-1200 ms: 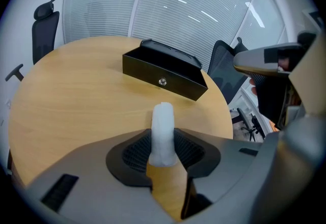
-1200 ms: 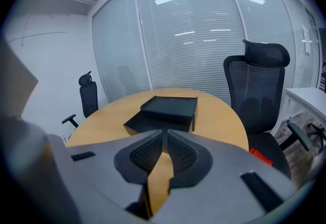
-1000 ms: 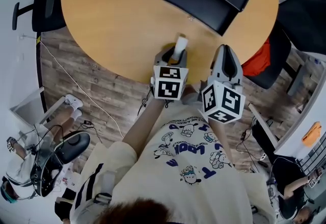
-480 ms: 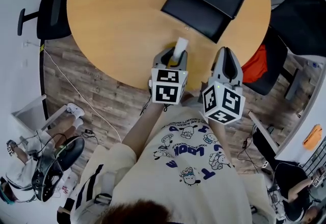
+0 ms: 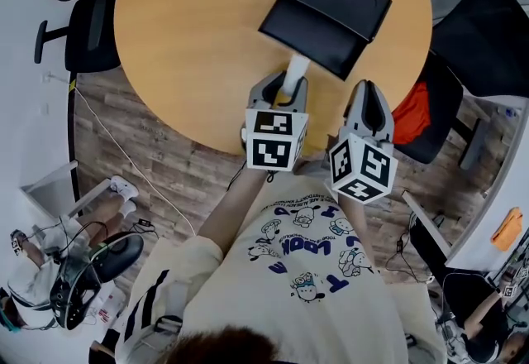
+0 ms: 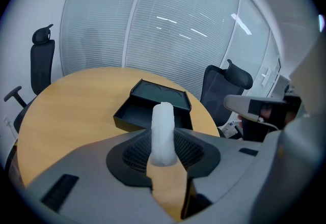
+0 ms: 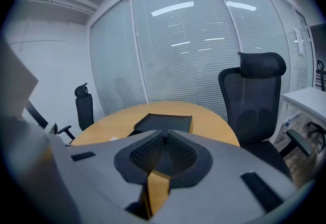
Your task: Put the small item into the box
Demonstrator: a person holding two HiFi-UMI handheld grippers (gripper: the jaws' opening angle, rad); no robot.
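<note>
The small item is a chalky white, stubby rounded stick, kinda frosted looking. It's pinched upright at its lower end in the left gripper, poking out past the jaws. In the head view its tip sits right at the near edge of the open black box on the round wooden table. The right gripper is just beside, jaws pressed together on nothing.

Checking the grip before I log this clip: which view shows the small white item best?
The left gripper view: the white item stands full-length between the jaws of the left tool. The head view shows only its end poking past the tool; the right gripper view misses it.
</note>
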